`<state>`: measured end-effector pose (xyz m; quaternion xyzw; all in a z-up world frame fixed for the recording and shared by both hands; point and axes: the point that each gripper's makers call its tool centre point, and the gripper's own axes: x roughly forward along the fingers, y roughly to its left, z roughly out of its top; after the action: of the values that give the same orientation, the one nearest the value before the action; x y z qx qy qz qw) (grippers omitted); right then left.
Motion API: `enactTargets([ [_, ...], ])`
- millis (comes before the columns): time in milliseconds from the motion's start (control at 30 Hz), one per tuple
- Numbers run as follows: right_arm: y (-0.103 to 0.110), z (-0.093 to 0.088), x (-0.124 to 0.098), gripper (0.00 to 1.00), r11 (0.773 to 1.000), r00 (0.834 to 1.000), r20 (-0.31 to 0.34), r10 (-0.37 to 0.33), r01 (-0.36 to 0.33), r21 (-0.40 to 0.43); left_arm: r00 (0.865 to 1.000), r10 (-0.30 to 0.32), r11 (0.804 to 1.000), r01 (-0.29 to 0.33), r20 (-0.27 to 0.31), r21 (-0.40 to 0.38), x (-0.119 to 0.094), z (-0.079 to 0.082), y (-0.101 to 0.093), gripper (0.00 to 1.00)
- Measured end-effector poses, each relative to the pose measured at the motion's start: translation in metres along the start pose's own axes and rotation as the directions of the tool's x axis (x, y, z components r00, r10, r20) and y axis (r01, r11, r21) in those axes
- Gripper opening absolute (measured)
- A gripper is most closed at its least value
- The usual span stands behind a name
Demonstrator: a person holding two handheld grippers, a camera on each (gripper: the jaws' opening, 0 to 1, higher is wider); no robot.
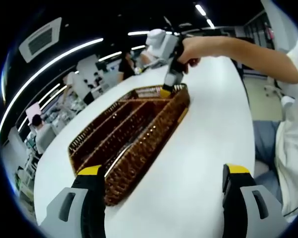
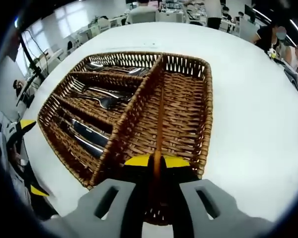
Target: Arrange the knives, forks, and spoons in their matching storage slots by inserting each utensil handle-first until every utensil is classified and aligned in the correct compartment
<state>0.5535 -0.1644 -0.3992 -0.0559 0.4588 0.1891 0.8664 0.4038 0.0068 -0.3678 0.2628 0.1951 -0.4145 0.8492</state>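
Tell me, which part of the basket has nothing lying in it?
The big wide compartment of the wicker basket; the three narrow slots beside it hold cutlery.

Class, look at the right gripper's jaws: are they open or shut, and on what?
Shut. In the right gripper view the right gripper has its yellow tips pressed together on a thin brown stick, held over the wicker basket's large compartment.

White table (image 1: 208, 134); office desks, ceiling light strips (image 1: 49, 67) behind; seated people.

Open-plan office, ceiling light strips (image 1: 49, 67), rows of desks (image 2: 97, 24), seated people (image 1: 39, 130)
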Motion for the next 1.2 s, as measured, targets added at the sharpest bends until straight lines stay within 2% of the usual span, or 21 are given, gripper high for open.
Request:
enactTargets([
  [167,0.014,-0.002,0.000,0.18,0.996,0.997,0.007,0.073,-0.073,0.043,1.000,-0.002,1.000,0.002,0.001,0.002,0.001,0.002,-0.004,1.00],
  [200,0.018,-0.001,0.000,0.19,0.995,0.996,0.014,0.091,-0.092,0.038,1.000,-0.003,1.000,0.003,-0.001,-0.001,0.002,0.000,0.001,1.00],
  [333,0.022,-0.002,-0.002,0.15,0.994,0.994,0.015,0.108,-0.108,0.020,1.000,-0.006,1.000,0.006,-0.005,0.002,0.002,0.000,-0.003,1.00],
  [533,0.034,-0.001,-0.005,0.14,0.978,0.980,0.045,0.193,-0.196,0.073,1.000,-0.005,1.000,0.005,-0.011,0.000,0.002,0.000,-0.006,1.00],
  [667,0.032,0.002,-0.010,0.14,0.978,0.978,0.071,0.197,-0.201,0.057,1.000,-0.007,1.000,0.007,-0.009,-0.003,0.002,0.001,-0.011,1.00],
  [733,0.034,0.002,-0.019,0.14,0.977,0.972,0.111,0.206,-0.211,0.032,1.000,-0.006,1.000,0.006,-0.009,0.002,0.003,0.002,-0.016,1.00],
  [933,0.039,0.006,-0.038,0.17,0.977,0.964,0.165,0.209,-0.201,-0.066,1.000,-0.009,1.000,0.009,-0.007,0.001,0.006,0.003,-0.015,1.00],
  [967,0.045,-0.003,-0.045,0.17,0.977,0.961,0.179,0.210,-0.198,-0.083,1.000,-0.010,1.000,0.010,-0.009,-0.001,0.006,0.003,-0.013,1.00],
  [1000,0.047,-0.005,-0.047,0.18,0.976,0.961,0.179,0.210,-0.196,-0.097,1.000,-0.010,1.000,0.010,-0.008,-0.002,0.006,0.003,-0.011,1.00],
  [1033,0.043,0.004,-0.045,0.19,0.974,0.960,0.183,0.211,-0.191,-0.120,1.000,-0.009,1.000,0.009,-0.005,-0.002,0.007,0.003,-0.010,1.00],
  [1067,0.044,0.004,-0.045,0.21,0.972,0.960,0.183,0.214,-0.191,-0.135,1.000,-0.008,1.000,0.008,-0.004,-0.002,0.007,0.004,-0.008,1.00],
  [1100,0.047,0.006,-0.044,0.23,0.955,0.955,0.178,0.237,-0.196,-0.221,1.000,-0.007,1.000,0.007,-0.004,0.000,0.007,0.004,-0.007,1.00],
  [1133,0.049,0.007,-0.046,0.25,0.957,0.949,0.204,0.241,-0.197,-0.215,1.000,-0.006,1.000,0.006,-0.005,0.002,0.007,0.003,-0.003,1.00],
  [1200,0.059,-0.003,-0.053,0.24,0.948,0.945,0.200,0.260,-0.210,-0.237,1.000,-0.003,1.000,0.003,-0.002,0.002,0.007,0.003,0.001,1.00],
])
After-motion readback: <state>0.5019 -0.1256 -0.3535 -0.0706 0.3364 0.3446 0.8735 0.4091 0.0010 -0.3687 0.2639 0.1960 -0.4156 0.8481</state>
